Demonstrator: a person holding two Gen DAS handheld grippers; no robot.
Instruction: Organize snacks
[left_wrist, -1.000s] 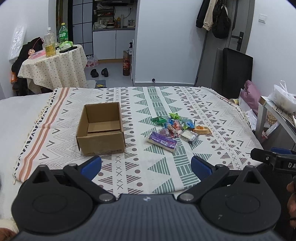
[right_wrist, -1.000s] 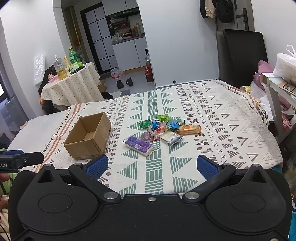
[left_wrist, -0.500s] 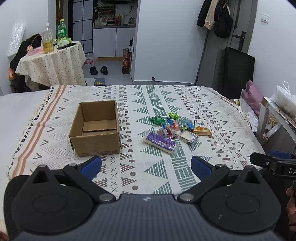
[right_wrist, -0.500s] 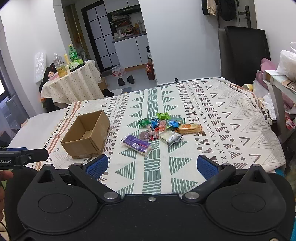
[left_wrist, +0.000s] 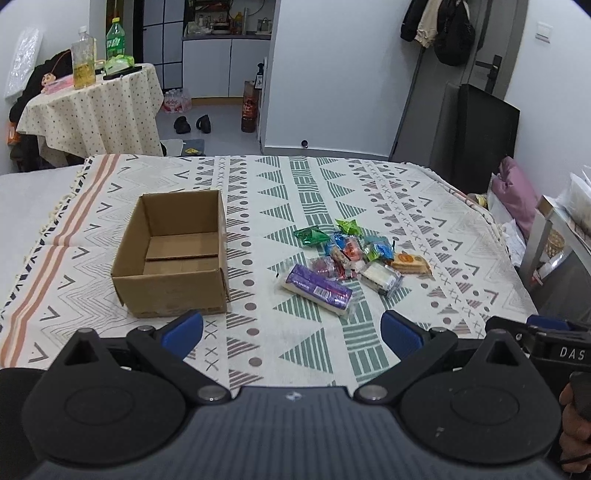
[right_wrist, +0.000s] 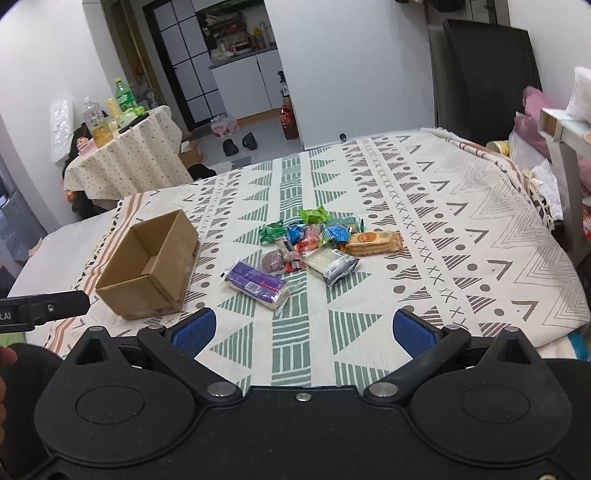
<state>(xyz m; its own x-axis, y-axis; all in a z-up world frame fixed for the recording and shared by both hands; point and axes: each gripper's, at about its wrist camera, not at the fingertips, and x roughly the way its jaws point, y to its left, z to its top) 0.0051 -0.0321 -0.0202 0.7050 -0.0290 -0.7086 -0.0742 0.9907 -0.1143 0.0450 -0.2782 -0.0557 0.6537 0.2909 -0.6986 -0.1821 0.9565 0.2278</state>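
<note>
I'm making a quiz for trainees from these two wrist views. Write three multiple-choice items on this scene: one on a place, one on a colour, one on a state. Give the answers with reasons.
1. Where does the cardboard box stand relative to the snack pile in the left wrist view?
A. To its left
B. To its right
C. On top of it

2. What colour is the long wrapped packet nearest the grippers?
A. Yellow
B. Purple
C. Red

3. What state is the cardboard box in?
A. Taped shut
B. Open and full of snacks
C. Open with no snacks inside

Answers:
1. A: the box sits left of the pile on the patterned cloth, apart from it.
2. B: its wrapper is purple, lying at the pile's near edge.
3. C: the top is open and only the bare cardboard floor shows; both the left gripper and right gripper are open and hold nothing.
</note>
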